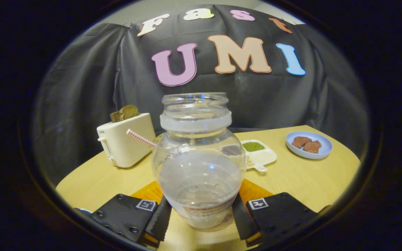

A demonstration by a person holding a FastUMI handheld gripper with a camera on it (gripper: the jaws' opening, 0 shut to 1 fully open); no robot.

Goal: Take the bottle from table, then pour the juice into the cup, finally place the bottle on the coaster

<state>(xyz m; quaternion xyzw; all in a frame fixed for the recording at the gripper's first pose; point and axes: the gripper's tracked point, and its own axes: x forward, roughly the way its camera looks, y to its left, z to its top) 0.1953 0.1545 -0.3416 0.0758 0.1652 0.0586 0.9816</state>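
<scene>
Bottle (198, 164): clear, uncapped, standing upright between the fingers, partly filled with pale liquid.
Gripper (201, 218): fingers sitting close on either side of the bottle's lower body; whether both are pressing on it, I cannot tell.
Coaster (253, 191): orange, lying under and behind the bottle on the table (309, 181).
Toaster (126, 141): sitting behind the bottle, off to its left, toast poking out.
Straw (141, 138): striped, angling behind the bottle.
Blue plate (308, 145): sitting far right of the bottle.
</scene>
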